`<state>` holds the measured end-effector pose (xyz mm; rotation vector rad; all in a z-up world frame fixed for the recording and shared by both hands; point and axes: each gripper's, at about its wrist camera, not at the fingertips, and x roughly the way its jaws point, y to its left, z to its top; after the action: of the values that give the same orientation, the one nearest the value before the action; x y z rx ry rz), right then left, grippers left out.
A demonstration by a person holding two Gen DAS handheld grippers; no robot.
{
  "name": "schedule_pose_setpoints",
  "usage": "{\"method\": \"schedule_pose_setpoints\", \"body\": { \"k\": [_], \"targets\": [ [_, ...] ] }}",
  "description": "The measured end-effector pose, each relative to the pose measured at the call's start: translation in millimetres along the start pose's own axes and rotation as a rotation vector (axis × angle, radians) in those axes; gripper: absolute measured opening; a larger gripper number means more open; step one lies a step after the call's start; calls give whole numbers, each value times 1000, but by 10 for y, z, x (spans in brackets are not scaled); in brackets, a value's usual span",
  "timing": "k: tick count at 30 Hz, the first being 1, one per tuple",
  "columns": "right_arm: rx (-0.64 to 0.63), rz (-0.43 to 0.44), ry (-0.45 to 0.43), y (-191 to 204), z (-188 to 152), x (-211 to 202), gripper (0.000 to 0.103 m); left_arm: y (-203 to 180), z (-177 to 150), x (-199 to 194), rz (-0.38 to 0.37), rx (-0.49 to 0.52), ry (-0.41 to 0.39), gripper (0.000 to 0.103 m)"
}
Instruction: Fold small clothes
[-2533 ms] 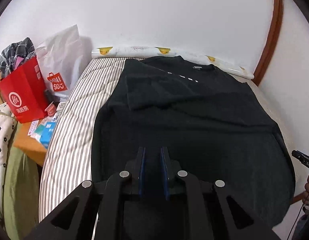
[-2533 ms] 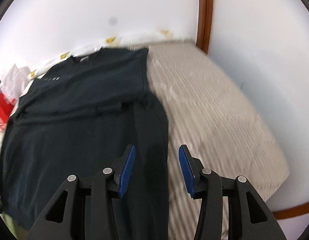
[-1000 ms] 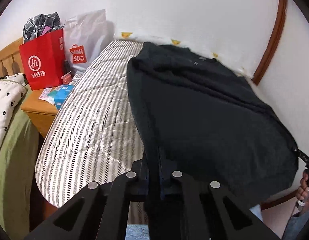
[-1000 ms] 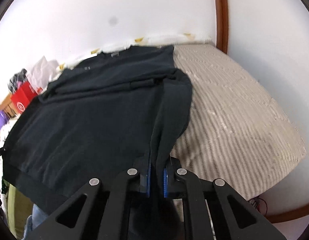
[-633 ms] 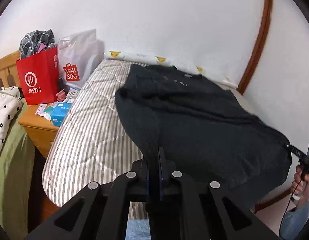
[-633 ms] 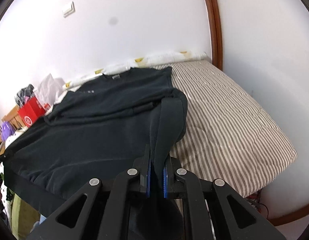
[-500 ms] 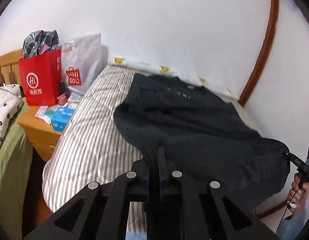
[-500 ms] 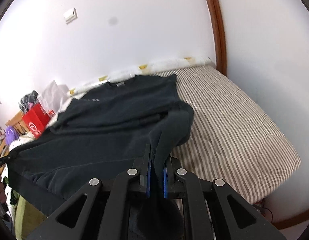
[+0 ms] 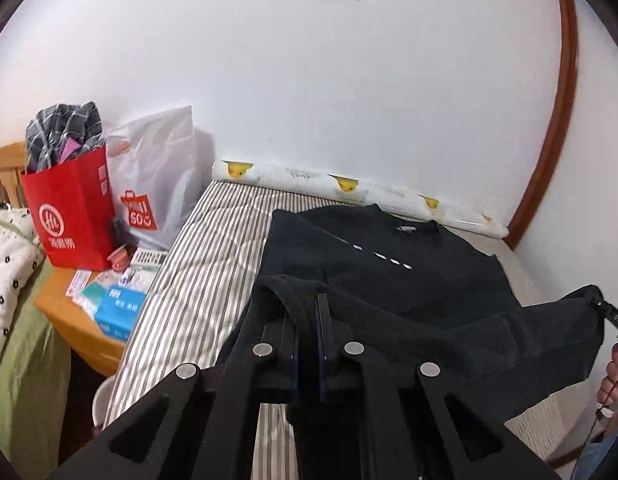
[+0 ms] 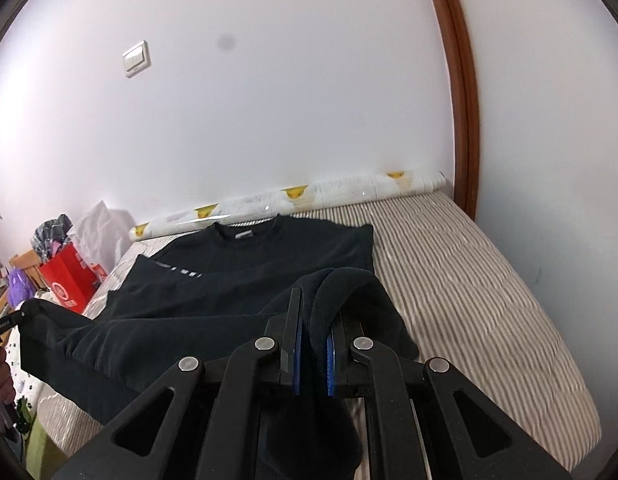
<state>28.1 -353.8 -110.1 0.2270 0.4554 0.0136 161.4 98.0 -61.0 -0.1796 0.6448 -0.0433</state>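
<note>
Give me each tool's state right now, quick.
Left tool: closed on a bottom corner of the black shirt.
Right tool: closed on the shirt's other bottom corner.

Black sweatshirt (image 9: 389, 272); grey-white striped mattress (image 9: 213, 264); red bag (image 9: 69, 208); white duck-print roll (image 9: 349, 188); blue-padded tongs (image 10: 313, 344).

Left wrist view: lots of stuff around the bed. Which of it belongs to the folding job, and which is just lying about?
Part of the job:
- black shirt, lower edge lifted
- left hand-held gripper, shut on the shirt
- right hand-held gripper, shut on the shirt
- striped bed it lies on

Lying about:
- red paper bag
- white shopping bag
- blue box on the nightstand
- rolled mat by the wall
</note>
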Motion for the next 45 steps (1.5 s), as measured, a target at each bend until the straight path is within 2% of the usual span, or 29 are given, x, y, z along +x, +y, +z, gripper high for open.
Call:
{"method": "schedule_pose_setpoints", "body": {
  "k": [9,17,23,31,32,34,36,38,39,42,45],
  "targets": [
    [-18,-16,47,8,368,747,9,-45,309,787,38,-17,38,7],
    [-14,-29,129,-59,416,1567,8,-58,314,1419,77,11,111,7],
    [-11,-45,190,-119,323,1959,8,33,267,1669,73,-14,167,7],
    [-33,-79,292,-126,249,2343,9,25,260,1719,72,-2,188,10],
    [-27,-79,303,-137,248,2352,9,24,262,1702,69,-3,192,10],
    [-13,-74,319,-156,250,2312,15,27,258,1629,66,-8,199,18],
    [-14,-81,334,-155,245,2213,26,33,239,1558,64,-10,203,26],
    [-34,-86,327,-123,236,2031,49,44,196,1454,59,-12,207,30],
    [-47,-92,307,-102,223,1908,52,49,168,1396,59,-14,205,33],
    [-67,-108,257,-69,156,1518,57,76,52,1200,48,-20,198,47],
    [-52,-97,259,-80,18,1227,57,103,-111,1022,39,-34,202,49]
  ]
}}
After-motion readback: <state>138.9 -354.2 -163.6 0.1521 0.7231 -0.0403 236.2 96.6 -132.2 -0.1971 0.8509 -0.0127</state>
